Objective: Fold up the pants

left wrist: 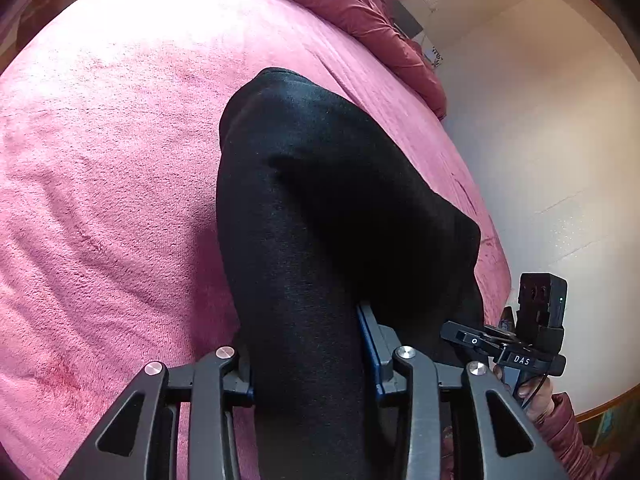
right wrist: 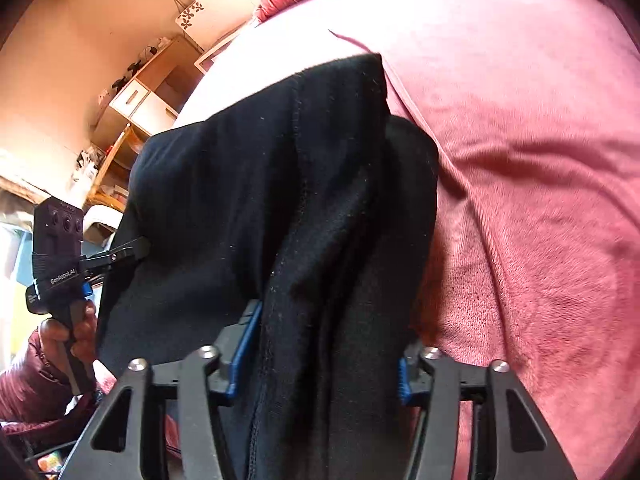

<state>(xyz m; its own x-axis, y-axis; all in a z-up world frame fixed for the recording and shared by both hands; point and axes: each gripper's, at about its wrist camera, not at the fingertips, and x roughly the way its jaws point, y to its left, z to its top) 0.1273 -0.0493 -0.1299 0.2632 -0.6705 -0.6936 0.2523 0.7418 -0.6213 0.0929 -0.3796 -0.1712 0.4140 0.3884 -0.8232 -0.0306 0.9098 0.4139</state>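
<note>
Both hands angle their grippers steeply down over the pink bed (left wrist: 100, 200) — left gripper (left wrist: 308, 364) and right gripper (right wrist: 324, 360) each have jaws clamped on the black pants (left wrist: 320, 184), lifted between them.

The pants (left wrist: 320, 208) are matt black knit cloth, faintly linty, with a stitched seam showing in the right wrist view, and lie on a pink blanket (left wrist: 112, 184) of plush, napped fleece. The left gripper (left wrist: 308, 376) and right gripper (right wrist: 320, 364) have matt black plastic linkages with bright metal pivot pins and blue ribbed pads, seemingly rubber. A quilted maroon comforter (left wrist: 360, 8) shows a slight sheen, the sleeve (right wrist: 24, 384) is shiny quilted fabric, and the shelf unit (right wrist: 132, 100) looks like pale wood.
</note>
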